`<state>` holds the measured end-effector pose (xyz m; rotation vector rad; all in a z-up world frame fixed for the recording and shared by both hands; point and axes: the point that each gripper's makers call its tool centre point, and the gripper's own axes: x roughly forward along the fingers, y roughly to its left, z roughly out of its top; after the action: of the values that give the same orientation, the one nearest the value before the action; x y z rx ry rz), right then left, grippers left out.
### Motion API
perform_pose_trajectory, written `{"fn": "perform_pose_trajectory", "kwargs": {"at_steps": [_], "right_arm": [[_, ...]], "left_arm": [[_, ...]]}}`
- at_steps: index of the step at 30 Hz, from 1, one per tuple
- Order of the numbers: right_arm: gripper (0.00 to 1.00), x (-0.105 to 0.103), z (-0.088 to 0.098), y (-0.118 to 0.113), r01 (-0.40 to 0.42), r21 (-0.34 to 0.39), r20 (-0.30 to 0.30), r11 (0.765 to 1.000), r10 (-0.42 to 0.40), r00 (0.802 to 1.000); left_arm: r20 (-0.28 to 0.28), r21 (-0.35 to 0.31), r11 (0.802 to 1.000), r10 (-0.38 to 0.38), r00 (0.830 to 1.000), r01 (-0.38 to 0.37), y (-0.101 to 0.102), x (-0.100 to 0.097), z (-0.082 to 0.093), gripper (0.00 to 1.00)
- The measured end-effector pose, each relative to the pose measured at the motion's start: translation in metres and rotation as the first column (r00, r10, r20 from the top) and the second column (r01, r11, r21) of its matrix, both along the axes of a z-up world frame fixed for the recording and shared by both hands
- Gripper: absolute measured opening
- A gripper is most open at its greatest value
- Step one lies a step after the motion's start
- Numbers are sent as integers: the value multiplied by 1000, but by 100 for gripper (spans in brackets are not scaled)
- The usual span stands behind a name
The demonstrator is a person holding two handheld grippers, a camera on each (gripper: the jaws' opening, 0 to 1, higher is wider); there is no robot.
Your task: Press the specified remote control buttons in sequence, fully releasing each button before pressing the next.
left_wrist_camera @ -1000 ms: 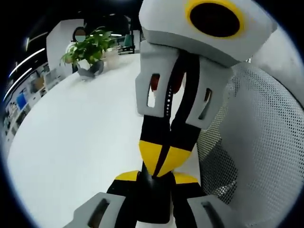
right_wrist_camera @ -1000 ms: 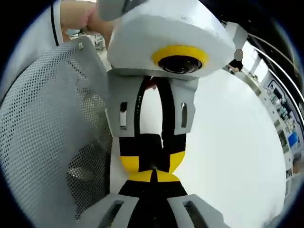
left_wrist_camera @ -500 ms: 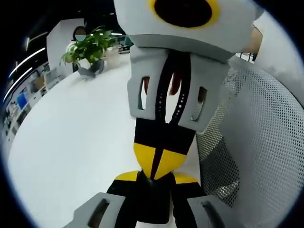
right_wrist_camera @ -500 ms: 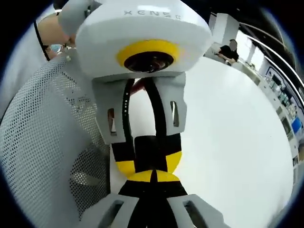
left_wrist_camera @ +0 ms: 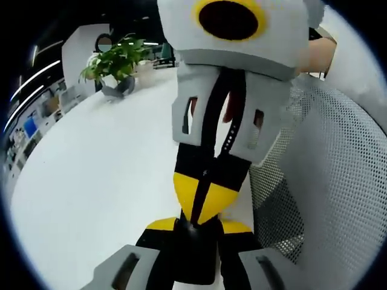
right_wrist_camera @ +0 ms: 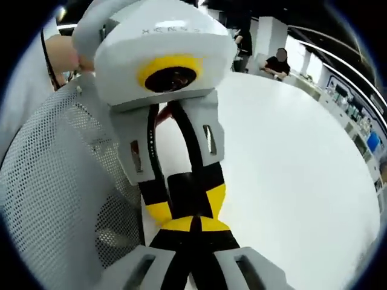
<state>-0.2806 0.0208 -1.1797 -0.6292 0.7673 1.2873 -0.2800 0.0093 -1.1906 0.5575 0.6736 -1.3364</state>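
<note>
Above the white table (left_wrist_camera: pixel 91 181), tip to tip: left gripper (left_wrist_camera: pixel 195 225) and right gripper (right_wrist_camera: pixel 192 225), both clenched on nothing. No remote spotted, so can't tell which way it lies.

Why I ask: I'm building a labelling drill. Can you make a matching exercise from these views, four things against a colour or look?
Things:
1. potted plant
2. chair back
3. table
4. seated person

Descriptions:
A. plain white, smooth top
B. dark clothes, at the table's far edge
C. green leaves, at the table's far end
D. white mesh full of small holes

Pairs: 1-C, 2-D, 3-A, 4-B
</note>
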Motion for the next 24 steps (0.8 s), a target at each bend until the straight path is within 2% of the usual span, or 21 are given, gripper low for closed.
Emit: {"fn": "perform_pose_trajectory", "kwargs": {"at_steps": [2,7,10,13,14,18,22,24], "right_arm": [[3,1,0,-9,44,-11,-20,999,-45,999],[15,2,-2,-24,91,0,-58,996,-91,994],[23,-2,-4,-25,78,-5,-59,997,-78,995],[31,-7,-13,-29,20,-67,-37,998,-23,999],[31,-5,-14,-26,-1,-70,-5,998,1,1000],[25,3,-15,-25,12,-81,8,997,-12,1000],[25,1,-16,-25,12,-77,-5,997,-12,1000],[25,1,-16,-25,15,-74,-2,997,-15,1000]], "left_arm": [[1,-5,1000,-1,1000,1,0,0,0,25],[-5,4,1000,-5,1000,5,0,0,1,25],[-10,19,1000,-19,1000,19,0,0,0,25],[-16,31,999,-27,1000,27,1,-1,0,25],[-22,30,999,-22,1000,23,1,-1,0,25],[-105,-8,998,60,993,-61,-1,1,2,25],[-109,-22,996,85,990,-88,-1,2,3,26],[-127,-21,991,129,983,-133,-1,3,3,27]]}}
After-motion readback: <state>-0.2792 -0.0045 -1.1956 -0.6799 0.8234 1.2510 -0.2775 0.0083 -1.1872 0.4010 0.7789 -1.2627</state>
